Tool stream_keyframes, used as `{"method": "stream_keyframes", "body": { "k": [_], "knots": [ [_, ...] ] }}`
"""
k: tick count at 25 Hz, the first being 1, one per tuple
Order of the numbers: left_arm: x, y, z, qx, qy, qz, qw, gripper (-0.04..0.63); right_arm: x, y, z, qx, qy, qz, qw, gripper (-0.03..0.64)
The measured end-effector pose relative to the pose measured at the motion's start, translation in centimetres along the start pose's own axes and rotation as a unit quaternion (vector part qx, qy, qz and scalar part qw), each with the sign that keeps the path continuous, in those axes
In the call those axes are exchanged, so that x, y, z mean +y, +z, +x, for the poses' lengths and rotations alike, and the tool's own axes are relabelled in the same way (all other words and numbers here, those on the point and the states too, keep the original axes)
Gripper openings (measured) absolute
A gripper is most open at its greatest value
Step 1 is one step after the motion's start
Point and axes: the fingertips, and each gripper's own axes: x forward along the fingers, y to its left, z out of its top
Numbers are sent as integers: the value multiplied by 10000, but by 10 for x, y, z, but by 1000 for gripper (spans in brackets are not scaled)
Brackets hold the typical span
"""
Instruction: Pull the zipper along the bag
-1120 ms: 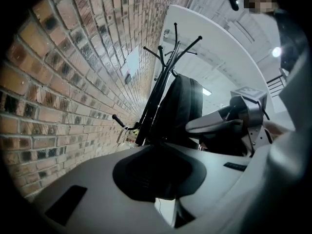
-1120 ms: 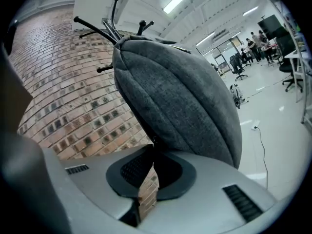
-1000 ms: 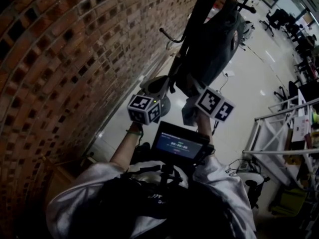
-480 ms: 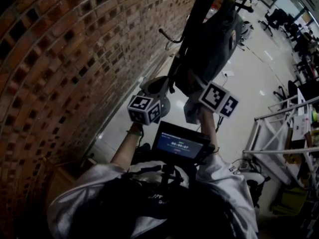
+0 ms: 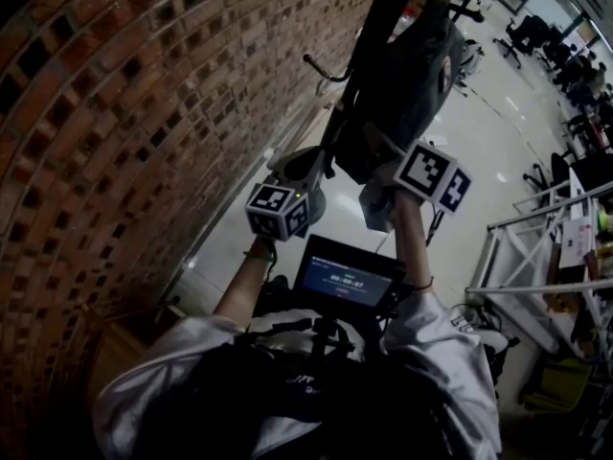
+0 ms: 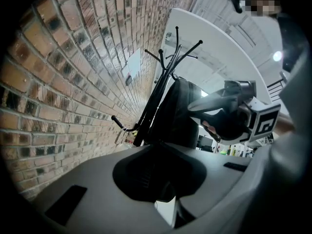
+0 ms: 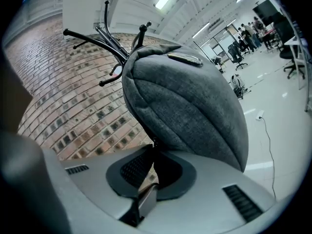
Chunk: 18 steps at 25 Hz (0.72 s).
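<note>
A grey fabric bag (image 5: pixel 407 75) hangs from a black coat stand (image 5: pixel 375 22) next to a brick wall. In the right gripper view the bag (image 7: pixel 187 106) bulges just above my right gripper (image 7: pixel 153 167). That gripper is shut on the dark zipper pull (image 7: pixel 154 147) at the bag's lower seam. My left gripper (image 6: pixel 156 177) is shut on dark fabric at the bottom of the bag (image 6: pixel 175 116). In the head view the left gripper (image 5: pixel 321 168) sits at the bag's lower left end, the right gripper (image 5: pixel 372 182) just to its right.
The curved brick wall (image 5: pixel 115 113) runs close along the left. A white metal frame (image 5: pixel 536 257) stands on the right. Office chairs (image 5: pixel 536 36) stand far back on the shiny floor. A white cable (image 7: pixel 267 130) lies on the floor. A small screen (image 5: pixel 345 281) sits at the person's chest.
My right gripper has moved up and to the right along the bag's underside. The left gripper has stayed where it was.
</note>
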Motion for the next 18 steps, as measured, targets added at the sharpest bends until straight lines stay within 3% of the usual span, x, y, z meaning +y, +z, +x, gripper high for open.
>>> {"method": "stream_keyframes", "body": {
  "k": [5,18],
  "knots": [
    [-1,-2,0,-77,-9,-14,10000,23,6,8,-4,-27,64,227,9997,8],
    [-11,1,1,-224,-110,-101,9996,23,26,31,-7,238,52,133,9996,25]
  ]
}}
